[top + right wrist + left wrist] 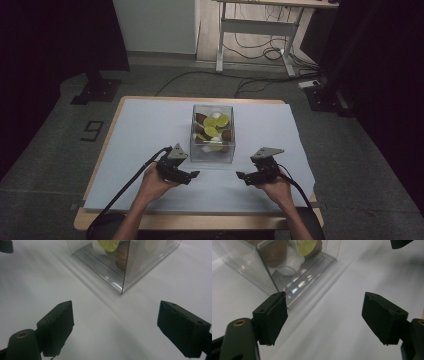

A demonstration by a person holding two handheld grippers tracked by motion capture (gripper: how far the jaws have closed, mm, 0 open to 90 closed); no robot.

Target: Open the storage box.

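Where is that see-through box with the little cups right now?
In the high view the clear box stands mid-table on the white sheet, just beyond and between the left gripper and right gripper, touching neither.

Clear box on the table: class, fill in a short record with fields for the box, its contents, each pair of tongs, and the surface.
box: clear box, upright, open top
contents: small capsules with yellow-green, brown and white tops
left tongs: open, nothing between the pads, near the box's front left
right tongs: open, nothing held, near its front right
surface: white sheet on the table
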